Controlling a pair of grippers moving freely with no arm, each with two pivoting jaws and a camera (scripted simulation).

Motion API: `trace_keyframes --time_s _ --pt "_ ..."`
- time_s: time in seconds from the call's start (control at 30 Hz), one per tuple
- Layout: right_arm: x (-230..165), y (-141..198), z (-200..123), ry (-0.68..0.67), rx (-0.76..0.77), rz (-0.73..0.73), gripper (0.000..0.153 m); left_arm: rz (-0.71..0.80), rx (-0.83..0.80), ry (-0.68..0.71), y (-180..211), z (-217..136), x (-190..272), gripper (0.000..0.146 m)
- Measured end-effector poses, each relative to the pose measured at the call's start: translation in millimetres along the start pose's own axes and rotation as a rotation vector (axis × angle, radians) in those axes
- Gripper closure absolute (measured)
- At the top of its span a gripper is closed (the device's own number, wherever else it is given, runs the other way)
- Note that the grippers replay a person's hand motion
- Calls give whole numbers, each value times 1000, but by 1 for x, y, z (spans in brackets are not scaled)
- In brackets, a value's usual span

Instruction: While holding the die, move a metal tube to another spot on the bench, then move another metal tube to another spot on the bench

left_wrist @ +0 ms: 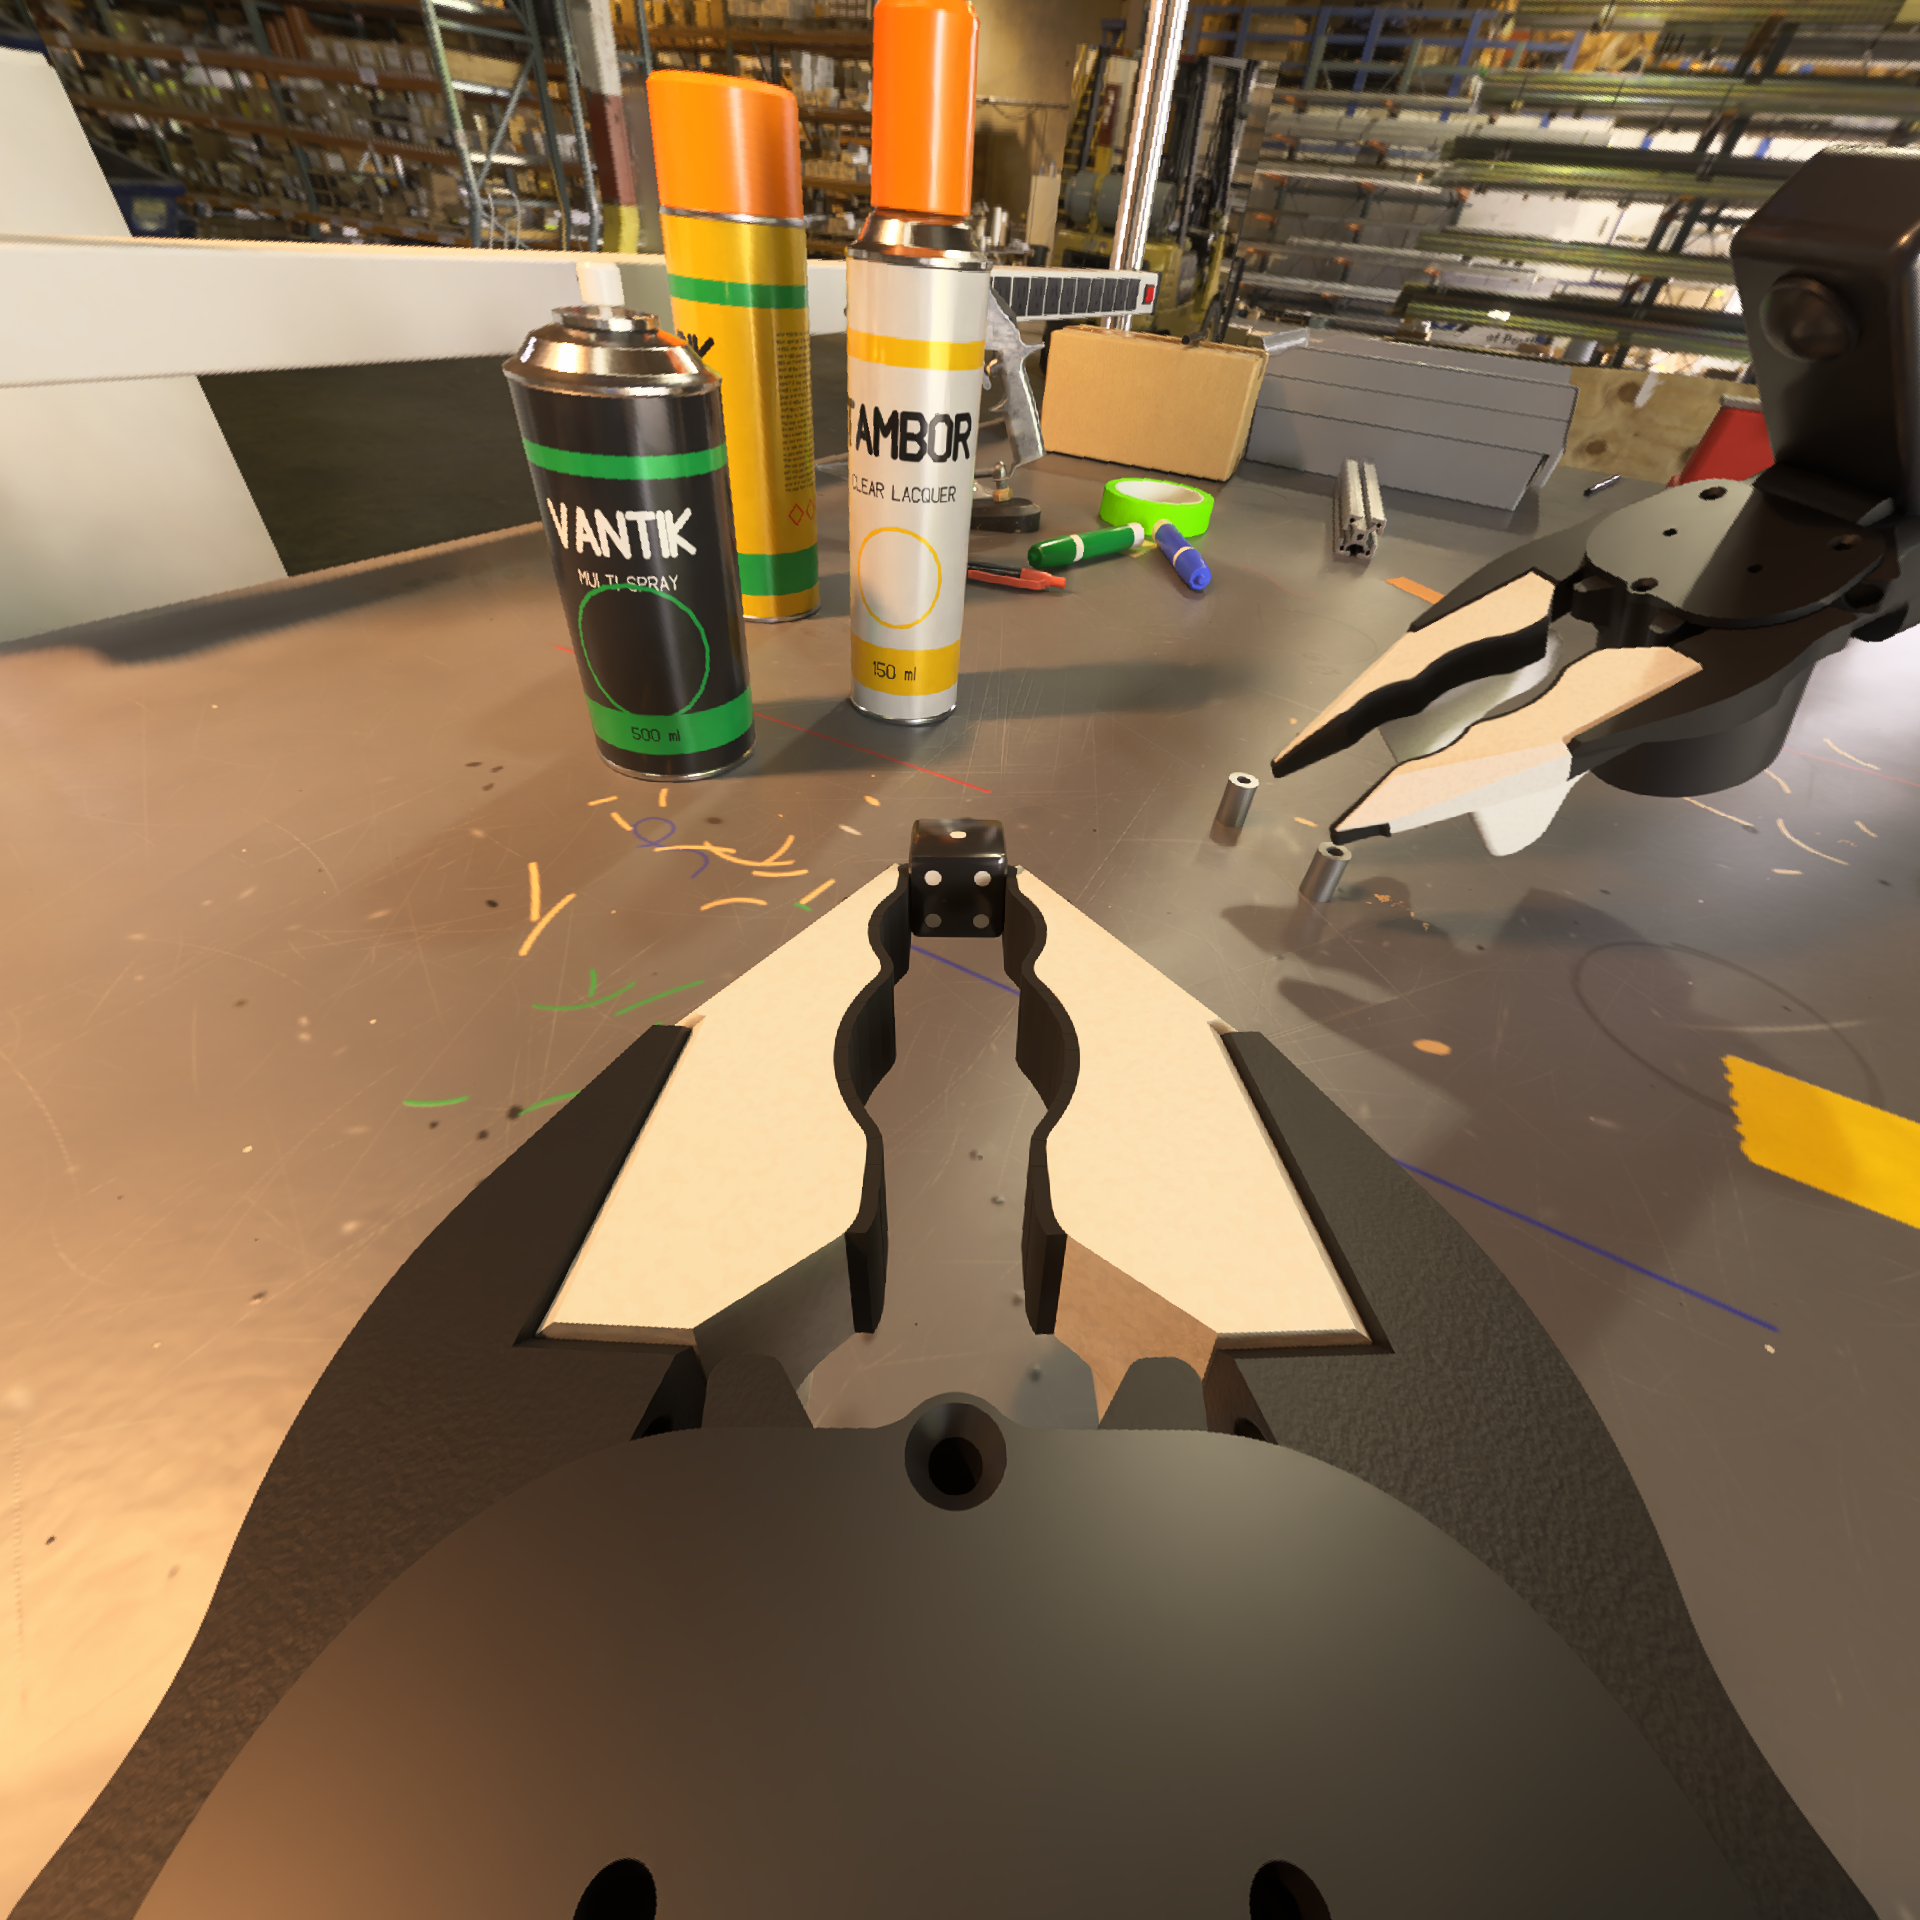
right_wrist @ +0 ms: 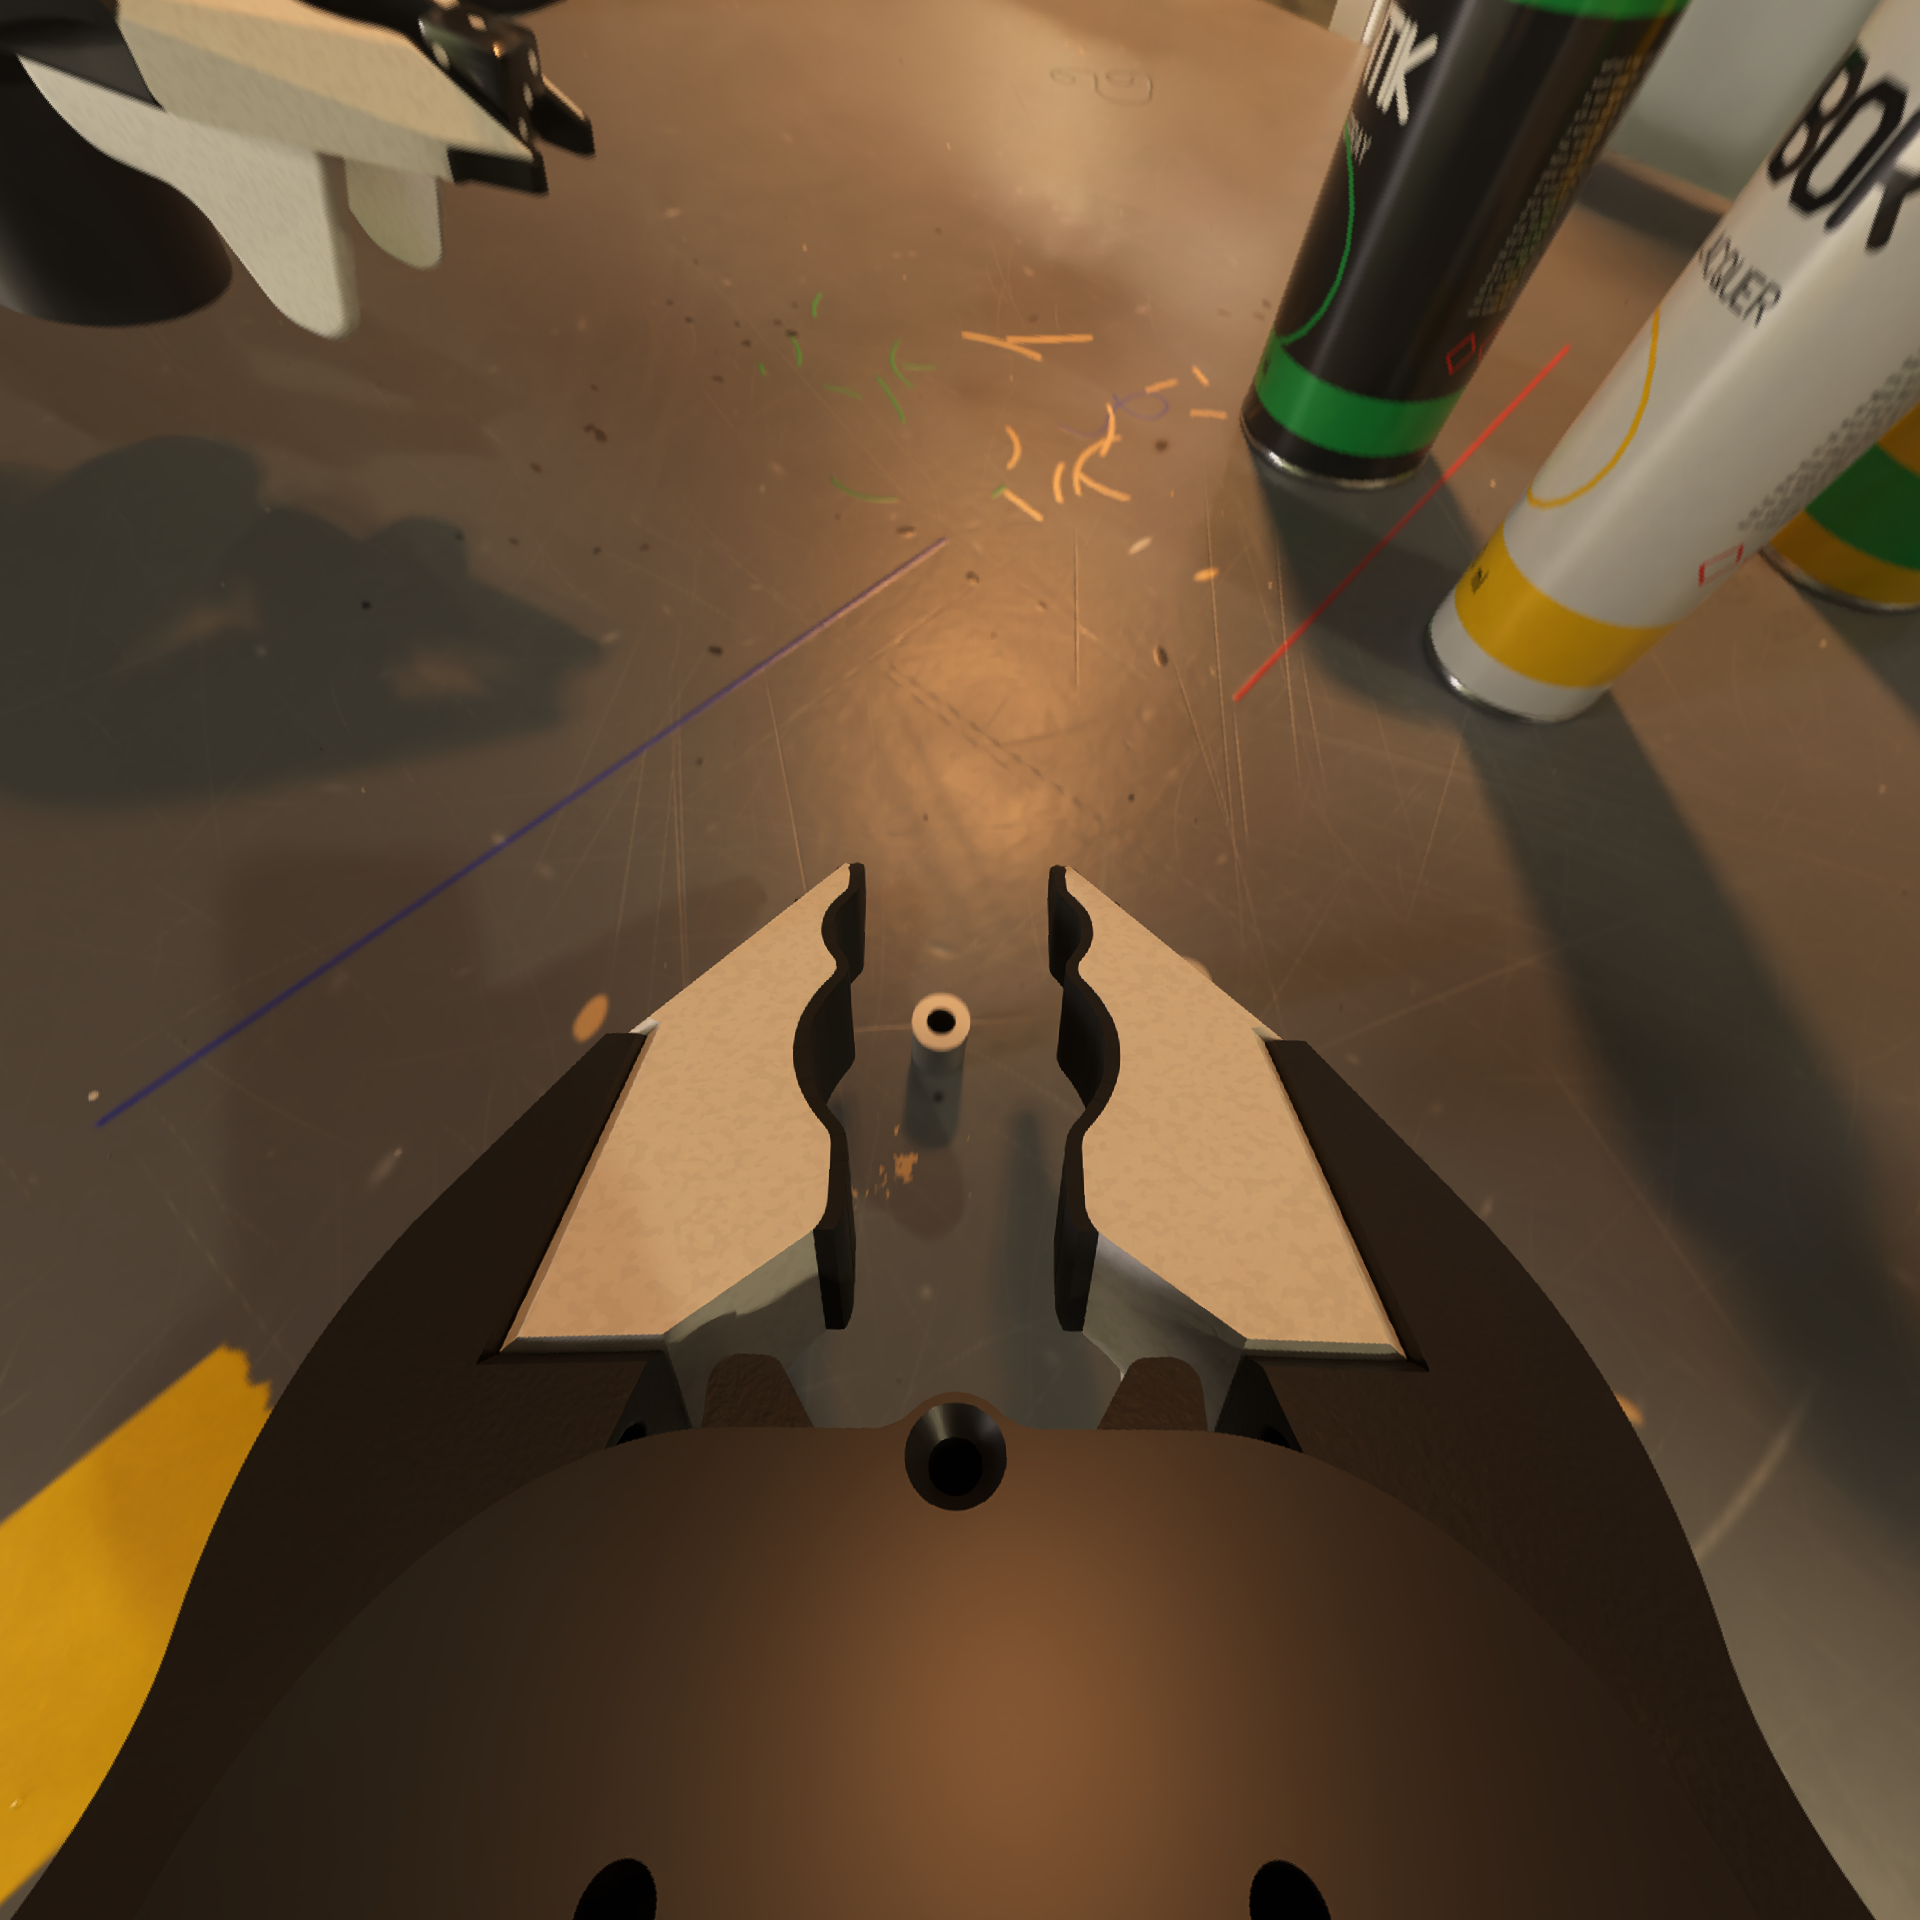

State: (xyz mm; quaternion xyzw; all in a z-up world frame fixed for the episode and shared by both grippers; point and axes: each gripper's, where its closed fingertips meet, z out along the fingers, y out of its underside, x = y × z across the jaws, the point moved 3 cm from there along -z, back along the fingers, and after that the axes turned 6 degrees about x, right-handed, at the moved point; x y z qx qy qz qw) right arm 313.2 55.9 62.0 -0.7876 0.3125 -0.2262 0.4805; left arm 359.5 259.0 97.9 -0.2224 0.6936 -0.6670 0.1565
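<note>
My left gripper is shut on a black die with white pips, held at the fingertips just above the metal bench. Two short metal tubes stand upright to its right. My right gripper hovers over them, tilted down and open. In the right wrist view the right gripper is open, with one upright tube between its fingers, apart from both. The other tube is out of that view. The left gripper shows at the top left there.
Three spray cans stand ahead: black, yellow, white; the black and white ones show at right. Behind lie a green tape roll, markers, a cardboard box and an aluminium profile. A yellow patch marks the bench.
</note>
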Motion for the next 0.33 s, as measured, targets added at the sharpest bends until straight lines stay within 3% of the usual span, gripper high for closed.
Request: trace_keyframes --time_s 0.33 --pt "39 -44 39 1 20 -53 115 -56 -36 38 3 8 -4 130"
